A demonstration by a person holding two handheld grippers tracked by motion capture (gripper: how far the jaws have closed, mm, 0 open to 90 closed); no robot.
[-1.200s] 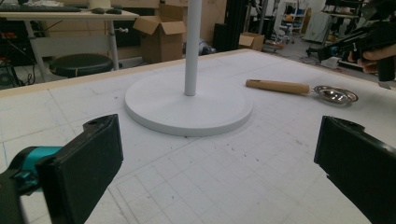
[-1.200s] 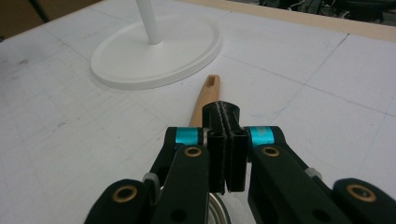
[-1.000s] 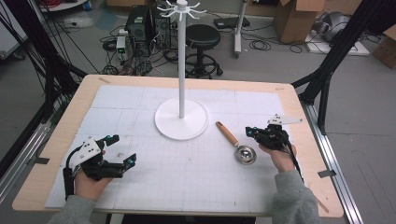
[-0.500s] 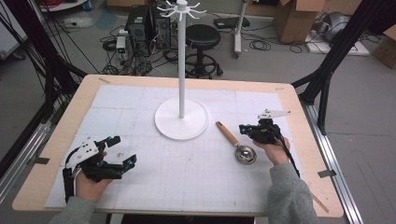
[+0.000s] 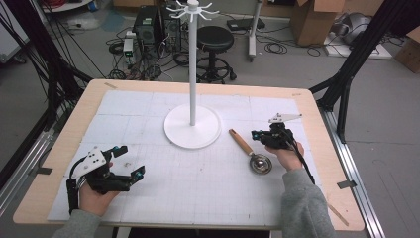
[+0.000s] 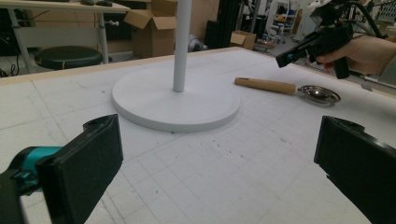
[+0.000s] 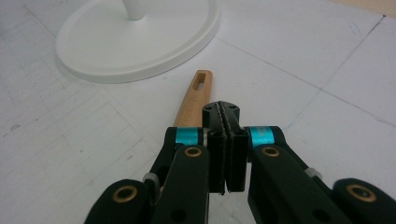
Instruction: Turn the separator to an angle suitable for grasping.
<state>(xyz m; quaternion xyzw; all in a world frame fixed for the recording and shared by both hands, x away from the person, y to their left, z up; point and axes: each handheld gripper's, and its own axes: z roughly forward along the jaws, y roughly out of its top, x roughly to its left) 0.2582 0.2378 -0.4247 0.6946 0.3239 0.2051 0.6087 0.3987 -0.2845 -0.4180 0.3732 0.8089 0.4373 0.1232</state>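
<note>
We hold the right tongs (image 5: pixel 255 134) just above the counter (image 5: pixel 322 163), jaws pressed together with nothing between them. They point toward the stand (image 5: pixel 192 126), and their tip hangs over the ladle (image 5: pixel 250 151). The ladle lies flat on the white mat (image 5: pixel 198 183), right of the stand's base and near it but apart, wooden handle toward the base, steel bowl toward the near edge.

The left tongs (image 5: pixel 130 161) sit low at the near left, jaws spread wide and empty, well apart from the ladle.

The high view gives the layout: the stand about mid-counter, and both hands coming in from the near edge. It does not settle how the right jaws meet.

The right gripper view settles that: the right tongs (image 7: pixel 226 116) have their pads face to face with no gap, and the ladle (image 7: pixel 196 95) handle runs out from under them toward the stand (image 7: pixel 140 42), its hanging slot at the far end. The bowl is hidden under the tongs there.

The left gripper view looks level across the mat between the spread jaws of the left tongs (image 6: pixel 224 168). It shows the ladle (image 6: pixel 280 87) whole, the right tongs (image 6: pixel 285 58) clear above the handle without touching it, and the stand (image 6: pixel 175 100) base.

Open room: bare mat between the two hands and along the near edge. The ladle has mat on every side. To the right of the right hand (image 5: pixel 285 153), mat and bare wood run on to the right edge.
</note>
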